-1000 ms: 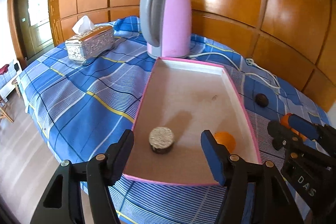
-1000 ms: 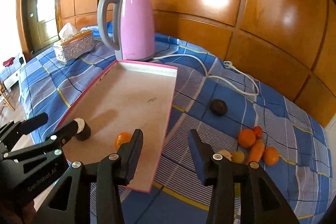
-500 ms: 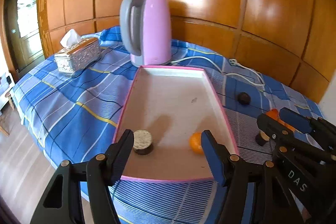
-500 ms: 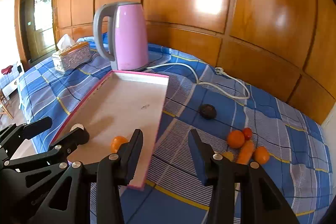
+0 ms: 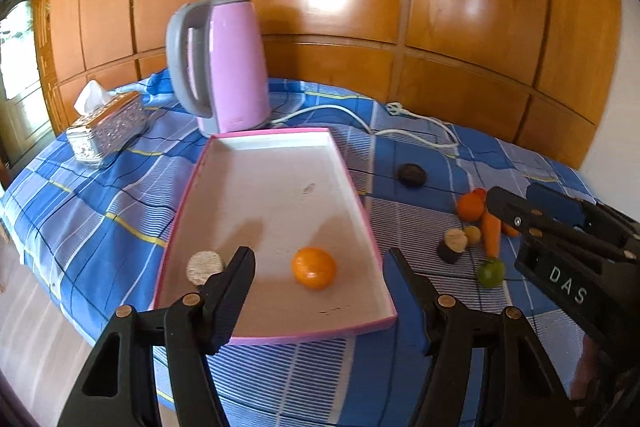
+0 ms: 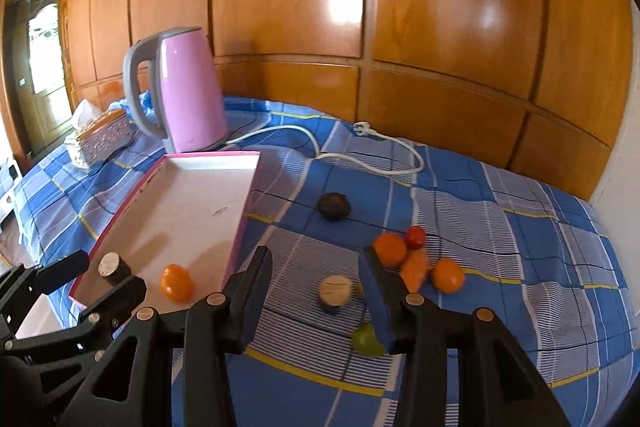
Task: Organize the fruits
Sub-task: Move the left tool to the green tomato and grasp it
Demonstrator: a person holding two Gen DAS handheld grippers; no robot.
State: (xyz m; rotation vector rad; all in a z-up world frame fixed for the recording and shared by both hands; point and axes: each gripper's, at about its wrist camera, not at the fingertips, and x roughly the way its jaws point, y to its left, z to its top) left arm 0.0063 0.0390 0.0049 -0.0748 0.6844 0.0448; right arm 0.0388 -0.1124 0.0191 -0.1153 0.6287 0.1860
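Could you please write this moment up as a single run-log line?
left gripper: open, empty, over tray | right gripper: open, empty, above cut dark piece | in tray: orange, cut piece | on cloth: remaining fruit

The scene is viewed from the left wrist over the near end of the tray [image 5: 276, 199], filling mid-frame, toward the wood wall. From the right wrist, the tray [image 6: 192, 203] is seen at left. The kettle [image 5: 228, 63] [image 6: 188, 91] and fruit are shared.

left hand-held gripper [image 5: 318, 277]: jaws wide apart, empty | right hand-held gripper [image 6: 316, 277]: jaws wide apart, empty
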